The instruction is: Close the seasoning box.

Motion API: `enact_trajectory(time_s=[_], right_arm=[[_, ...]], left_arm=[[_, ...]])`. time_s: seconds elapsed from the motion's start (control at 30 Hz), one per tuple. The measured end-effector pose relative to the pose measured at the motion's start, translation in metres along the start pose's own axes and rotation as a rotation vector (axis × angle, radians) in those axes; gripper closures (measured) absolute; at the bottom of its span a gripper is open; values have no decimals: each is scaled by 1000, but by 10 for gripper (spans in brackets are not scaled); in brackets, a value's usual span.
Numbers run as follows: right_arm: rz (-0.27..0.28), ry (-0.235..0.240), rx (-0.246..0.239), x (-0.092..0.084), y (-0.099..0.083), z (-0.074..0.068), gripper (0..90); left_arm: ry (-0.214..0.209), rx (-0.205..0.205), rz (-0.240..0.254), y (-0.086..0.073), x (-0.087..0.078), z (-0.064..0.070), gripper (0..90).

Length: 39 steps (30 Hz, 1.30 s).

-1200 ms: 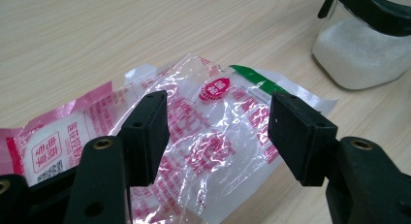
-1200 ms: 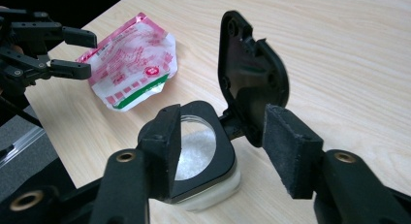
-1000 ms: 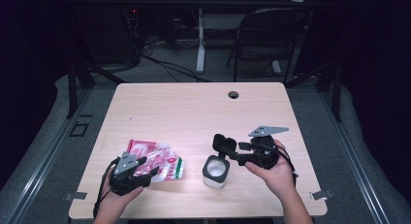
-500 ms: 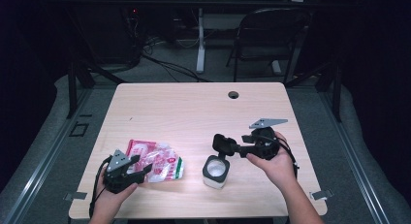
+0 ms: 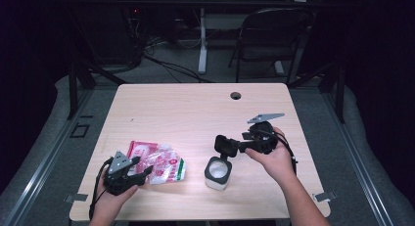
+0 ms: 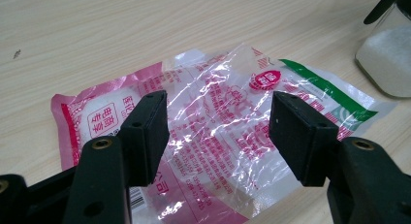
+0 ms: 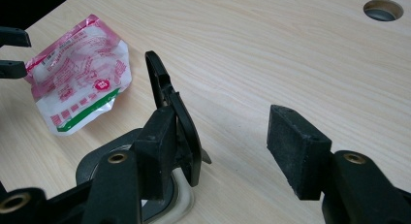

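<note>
The left claw stood apart, the packet lying flat just ahead between its jaws. The right claw, also apart, seemingly touched the jar lid with one jaw.

Plastic bag — clear film with pink and red print, a green band at one corner, white contents gathered toward one end. It lies flat and crumpled on the table's near left part, mostly slack.

Jar — small, clear-walled, squarish, holding white granules. It stands upright near the table's front edge, right of the bag and apart from it. Its black hinged lid stands raised and open, still attached at the rim.
</note>
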State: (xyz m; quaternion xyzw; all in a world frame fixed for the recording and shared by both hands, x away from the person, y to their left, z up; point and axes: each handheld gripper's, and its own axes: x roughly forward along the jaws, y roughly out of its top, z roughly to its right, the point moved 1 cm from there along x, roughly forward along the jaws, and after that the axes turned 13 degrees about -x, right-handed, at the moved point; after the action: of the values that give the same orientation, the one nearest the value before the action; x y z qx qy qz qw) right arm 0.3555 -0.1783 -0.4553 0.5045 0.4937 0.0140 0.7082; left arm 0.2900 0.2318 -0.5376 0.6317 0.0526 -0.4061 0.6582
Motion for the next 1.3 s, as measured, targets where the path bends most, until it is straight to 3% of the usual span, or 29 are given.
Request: enact_trajectory(time_s=[0.43, 0.83, 1.3], right_arm=[[-4, 15, -7, -1, 3, -1, 450], [-11, 57, -29, 9, 8, -7, 600], [-28, 76, -54, 19, 13, -12, 578]], left_arm=[[0, -2, 2, 0, 0, 0, 397], [1, 0, 1, 0, 0, -1, 398], [4, 3, 0, 0, 0, -1, 398]])
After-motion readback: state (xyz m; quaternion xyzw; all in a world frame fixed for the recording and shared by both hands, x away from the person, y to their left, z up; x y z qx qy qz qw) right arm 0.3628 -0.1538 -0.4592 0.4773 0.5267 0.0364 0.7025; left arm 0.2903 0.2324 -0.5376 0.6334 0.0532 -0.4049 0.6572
